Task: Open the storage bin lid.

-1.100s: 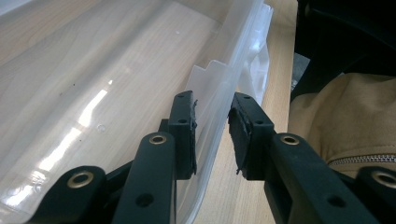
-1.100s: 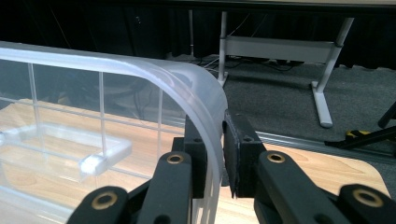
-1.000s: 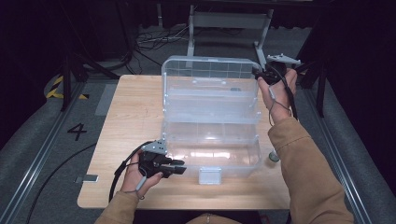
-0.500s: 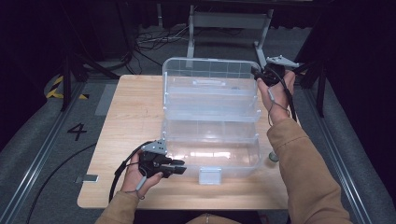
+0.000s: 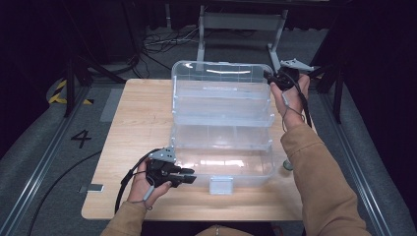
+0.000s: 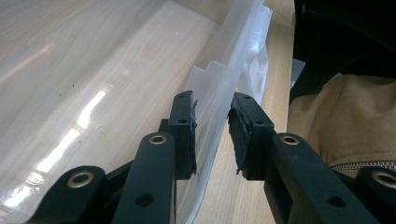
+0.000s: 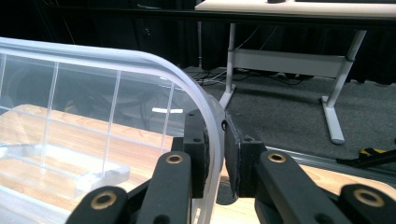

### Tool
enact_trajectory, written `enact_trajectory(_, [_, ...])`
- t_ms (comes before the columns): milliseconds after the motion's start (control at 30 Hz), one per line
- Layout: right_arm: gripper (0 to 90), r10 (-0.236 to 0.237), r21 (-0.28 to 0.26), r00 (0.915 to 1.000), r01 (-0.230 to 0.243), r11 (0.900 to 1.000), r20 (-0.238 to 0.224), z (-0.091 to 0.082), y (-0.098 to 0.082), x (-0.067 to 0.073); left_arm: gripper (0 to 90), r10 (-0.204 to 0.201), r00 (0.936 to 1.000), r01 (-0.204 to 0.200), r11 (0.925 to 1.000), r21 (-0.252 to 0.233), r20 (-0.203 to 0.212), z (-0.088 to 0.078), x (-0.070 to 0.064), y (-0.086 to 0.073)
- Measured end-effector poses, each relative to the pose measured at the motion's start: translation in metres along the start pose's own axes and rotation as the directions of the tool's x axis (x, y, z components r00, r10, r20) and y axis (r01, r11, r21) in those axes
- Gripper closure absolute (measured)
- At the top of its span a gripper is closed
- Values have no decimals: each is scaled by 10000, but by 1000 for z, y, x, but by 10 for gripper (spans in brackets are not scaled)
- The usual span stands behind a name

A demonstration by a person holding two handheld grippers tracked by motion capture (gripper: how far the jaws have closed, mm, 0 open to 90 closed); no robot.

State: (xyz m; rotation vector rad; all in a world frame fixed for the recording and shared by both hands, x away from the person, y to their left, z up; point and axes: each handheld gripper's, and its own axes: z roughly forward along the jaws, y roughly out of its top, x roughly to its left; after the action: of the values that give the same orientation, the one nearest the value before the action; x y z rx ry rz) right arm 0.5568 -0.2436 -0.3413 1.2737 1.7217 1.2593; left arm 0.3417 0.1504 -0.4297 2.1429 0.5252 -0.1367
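Lid-opening step: right gripper (image 7: 215, 154) clamps the lid (image 5: 221, 73) rim upper right; left gripper (image 6: 212, 135) straddles the box (image 5: 223, 167) wall, jaws apart. Next: swing lid.

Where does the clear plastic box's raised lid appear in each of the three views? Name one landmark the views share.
High view: the lid stands upright at the table's far side, top centre.
Left gripper view: the lid cannot be told apart; the box's front wall runs between the jaws.
Right gripper view: the lid's curved rim sits between the jaws, centre.
Shared landmark: the wooden table.
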Motion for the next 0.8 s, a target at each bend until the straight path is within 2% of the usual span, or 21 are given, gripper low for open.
enact_trajectory(400, [803,170,117,9996,-168,9998,-219,11,-5,-6,714,-63,10000,64,10000,33,-13,0,0,0])
enact_trajectory(500, [802,400,138,9987,-396,9991,-330,14,-7,-9,713,-63,10000,63,10000,33,-19,0,0,0])
enact_trajectory(800, [804,361,184,9984,-354,9992,-435,18,-10,-12,713,-71,10000,71,10000,32,-17,0,0,0])
